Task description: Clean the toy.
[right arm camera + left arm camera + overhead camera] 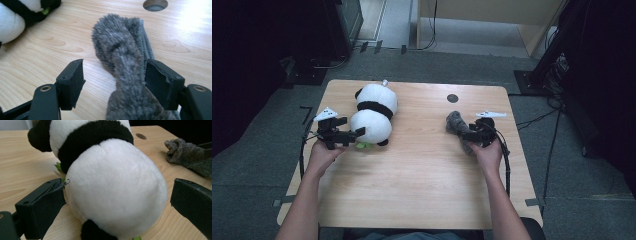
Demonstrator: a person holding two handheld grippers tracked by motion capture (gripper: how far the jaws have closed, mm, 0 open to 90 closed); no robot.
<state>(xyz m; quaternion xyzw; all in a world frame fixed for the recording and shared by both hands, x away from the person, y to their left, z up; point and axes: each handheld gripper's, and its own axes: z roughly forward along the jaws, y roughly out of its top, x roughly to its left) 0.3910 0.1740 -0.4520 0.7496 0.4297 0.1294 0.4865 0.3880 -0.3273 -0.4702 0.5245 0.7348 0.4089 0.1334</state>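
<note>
Two things on the table [422, 190], one per hand. Panda [373, 114] lies at my left, long axis running away from me & a bit right, head end far, rump near. My left gripper [354, 134] comes at the rump from the left side; in the left gripper view the white rump [115, 190] sits between the jaws, both spread wide. Left jaw is touching or just beside the plush, right jaw apart from it w/ table showing in the gap. So nothing pinched yet on that side.

Grey cloth [457, 125] lies at my right, a fuzzy twisted strip, long axis running away from me. My right gripper [468, 135] straddles it near its close end: in the right gripper view the cloth [127, 65] runs up between the jaws, hugging the right-hand pad, clear gap to the left-hand one. Jaws part open, not clamped.

Judgement: each hand is nearest its own thing; closing is all either needs, though the panda's rump looks almost too broad for that span.
</note>
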